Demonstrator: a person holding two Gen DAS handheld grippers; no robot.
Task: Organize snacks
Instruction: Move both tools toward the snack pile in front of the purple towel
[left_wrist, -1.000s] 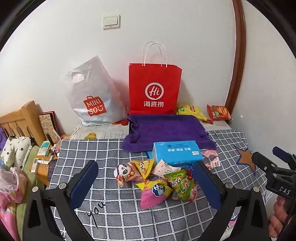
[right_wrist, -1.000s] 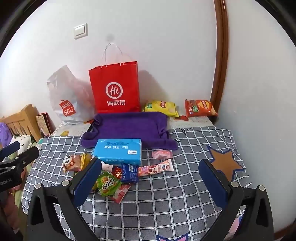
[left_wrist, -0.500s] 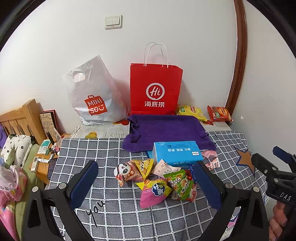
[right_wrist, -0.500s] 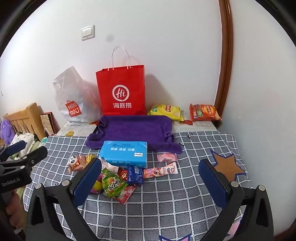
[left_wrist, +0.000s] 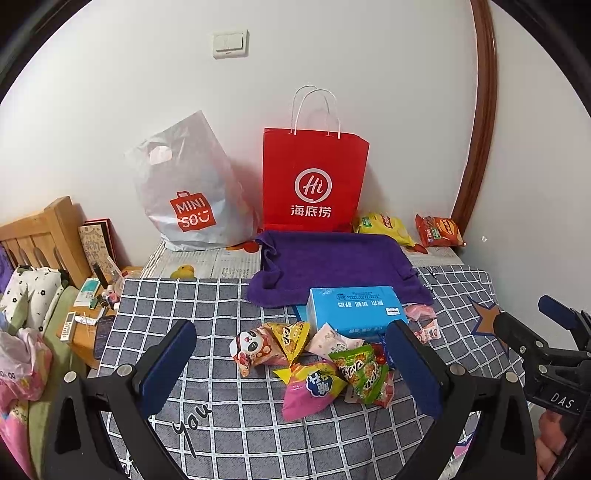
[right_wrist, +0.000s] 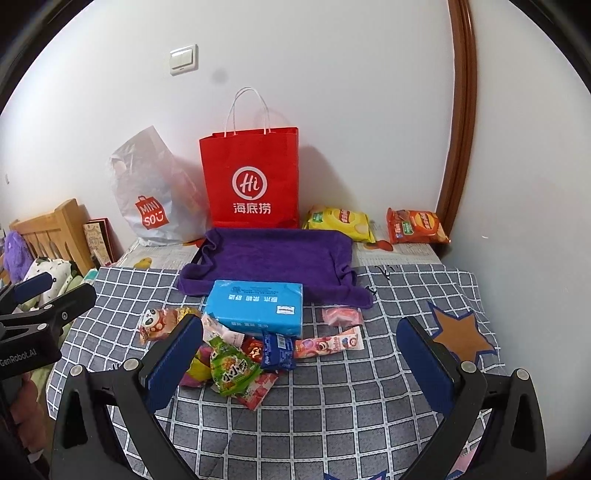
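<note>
Both grippers hang wide open over the checked tablecloth (right_wrist: 332, 398), nothing in them: the left gripper (left_wrist: 291, 369) sits right over the snack pile, the right gripper (right_wrist: 299, 363) a bit further right with bare cloth under it.

Nearest to us at 6 o'clock of the pile is the pink puffed bag (left_wrist: 312, 387), touching the green packet (left_wrist: 364, 371). These look light, crinkly and slippery, so we'd pinch a crimped seam or corner, not the air-filled belly. The panda packet (left_wrist: 255, 349) lies at 9 o'clock and the long pink stick pack (right_wrist: 328, 343) at 3 o'clock, lying alone, probably the easy first pick.

Behind them at 12 the blue tissue box (right_wrist: 255, 308) is stiff but wide. Further back comes the purple towel (right_wrist: 277, 258), then the red paper bag (right_wrist: 251, 177) by the wall.

Plenty of open room at 4 o'clock; the table edge is close on the left.
</note>
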